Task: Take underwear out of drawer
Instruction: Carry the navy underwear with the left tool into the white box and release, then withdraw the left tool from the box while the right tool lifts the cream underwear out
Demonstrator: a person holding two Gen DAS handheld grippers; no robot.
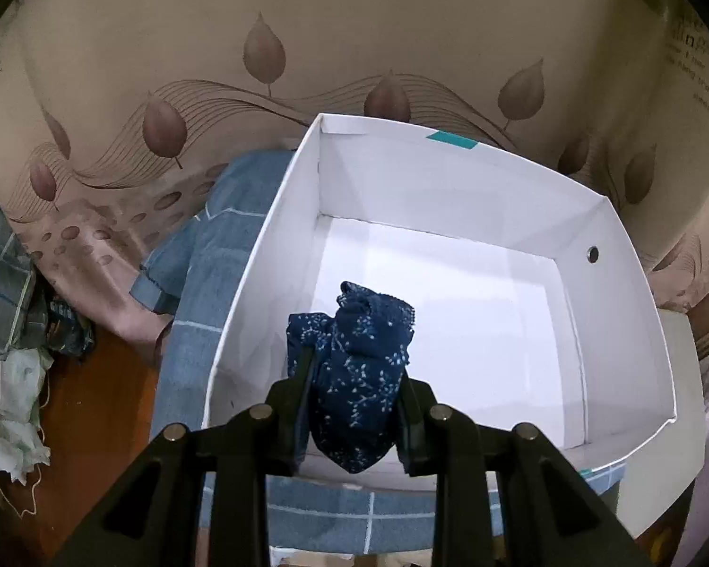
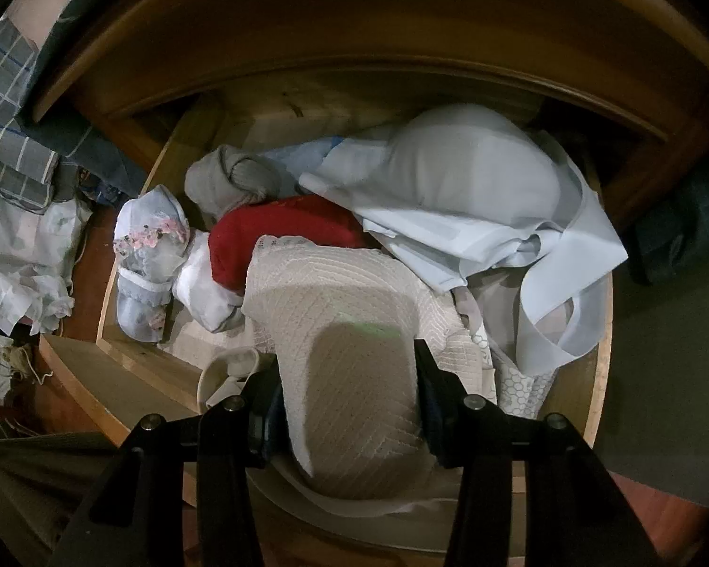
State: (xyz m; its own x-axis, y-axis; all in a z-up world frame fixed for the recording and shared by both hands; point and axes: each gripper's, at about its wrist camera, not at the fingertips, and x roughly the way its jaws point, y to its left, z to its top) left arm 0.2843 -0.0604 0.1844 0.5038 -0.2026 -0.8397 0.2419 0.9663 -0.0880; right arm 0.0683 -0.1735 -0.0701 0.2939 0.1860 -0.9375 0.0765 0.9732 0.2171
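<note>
We see the left claw (image 1: pixel 354 378) pinching navy underwear (image 1: pixel 359 354) over the white box (image 1: pixel 260 255); the right claw (image 2: pixel 350 378) clamps a cream garment (image 2: pixel 354 330) in the drawer (image 2: pixel 118 354).

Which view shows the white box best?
The left wrist view. The white box fills the middle of the frame, open, with the left gripper holding a dark blue garment over its near edge. The right wrist view shows only the drawer of clothes, none of the box.

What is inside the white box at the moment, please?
Only bare white floor shows inside the white box. The left gripper holds dark blue underwear over its near side; the floor behind that cloth is hidden.
</note>
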